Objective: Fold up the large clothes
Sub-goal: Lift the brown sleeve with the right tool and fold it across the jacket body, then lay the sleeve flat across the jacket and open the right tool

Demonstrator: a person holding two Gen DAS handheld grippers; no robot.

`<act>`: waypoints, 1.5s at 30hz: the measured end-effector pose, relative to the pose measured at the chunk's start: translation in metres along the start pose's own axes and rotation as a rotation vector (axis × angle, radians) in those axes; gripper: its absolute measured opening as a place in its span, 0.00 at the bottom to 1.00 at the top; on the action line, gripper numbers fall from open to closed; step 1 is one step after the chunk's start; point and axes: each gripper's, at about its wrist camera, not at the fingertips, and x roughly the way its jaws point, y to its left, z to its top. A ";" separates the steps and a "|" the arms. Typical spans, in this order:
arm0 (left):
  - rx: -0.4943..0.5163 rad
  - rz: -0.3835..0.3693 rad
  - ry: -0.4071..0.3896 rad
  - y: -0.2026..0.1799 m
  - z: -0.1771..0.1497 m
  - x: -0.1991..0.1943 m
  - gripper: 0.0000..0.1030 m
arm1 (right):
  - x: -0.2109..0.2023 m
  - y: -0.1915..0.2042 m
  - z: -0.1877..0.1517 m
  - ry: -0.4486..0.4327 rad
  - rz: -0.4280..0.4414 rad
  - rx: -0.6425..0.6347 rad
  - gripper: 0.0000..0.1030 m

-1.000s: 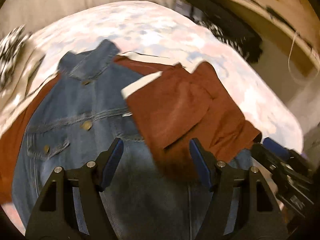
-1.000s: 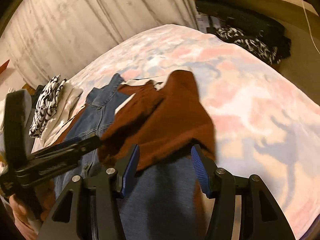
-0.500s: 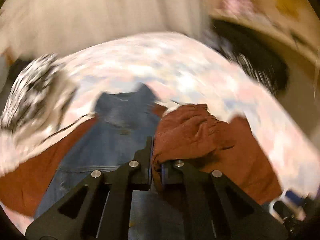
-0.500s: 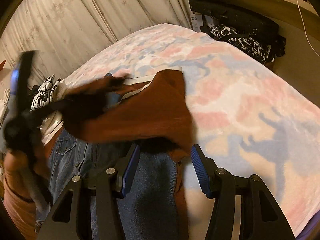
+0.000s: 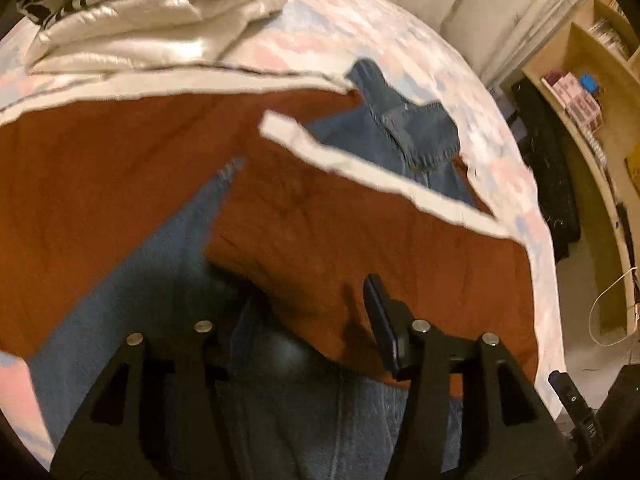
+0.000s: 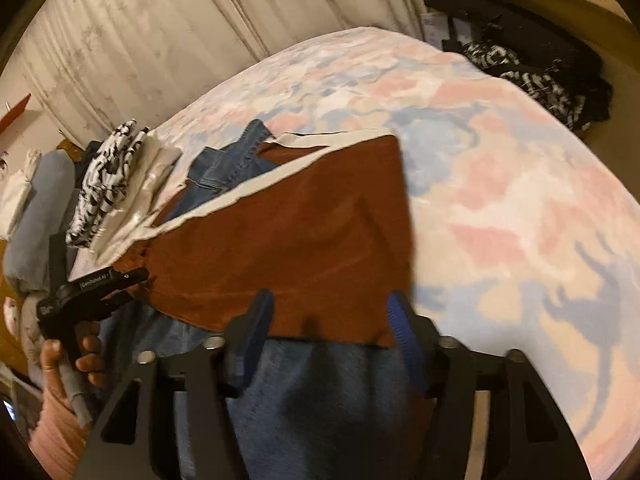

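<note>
Rust fabric (image 6: 304,240) lies folded over denim jacket (image 6: 224,168); both tongs apparently apart, just widened.

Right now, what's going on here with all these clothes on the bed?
A person is folding clothes on a bed with a handheld tool in each hand. A rust-brown garment lies folded over a denim jacket. The left tool has just been opening, its tips over the brown fabric's edge without pinching it. The right tool has also just been opening and hangs above the brown hem, holding nothing. Folded clothes sit stacked nearby.
</note>
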 end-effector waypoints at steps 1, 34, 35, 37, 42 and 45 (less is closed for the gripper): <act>0.002 -0.009 -0.001 0.003 0.006 0.000 0.53 | 0.003 0.000 0.010 0.011 0.021 0.011 0.71; 0.326 0.215 -0.104 -0.022 0.068 0.029 0.16 | 0.123 -0.046 0.151 0.052 -0.214 0.057 0.34; 0.346 0.238 -0.120 -0.025 0.066 0.023 0.16 | 0.110 -0.040 0.147 0.022 -0.218 0.043 0.38; 0.388 0.265 -0.141 -0.031 0.062 0.009 0.16 | 0.085 -0.023 0.140 -0.022 -0.195 0.012 0.42; 0.438 0.151 -0.102 -0.058 0.037 -0.014 0.17 | 0.063 0.040 0.104 0.017 -0.094 -0.099 0.42; 0.374 0.073 -0.015 -0.073 0.023 -0.004 0.17 | 0.076 0.080 0.073 0.086 -0.002 -0.160 0.42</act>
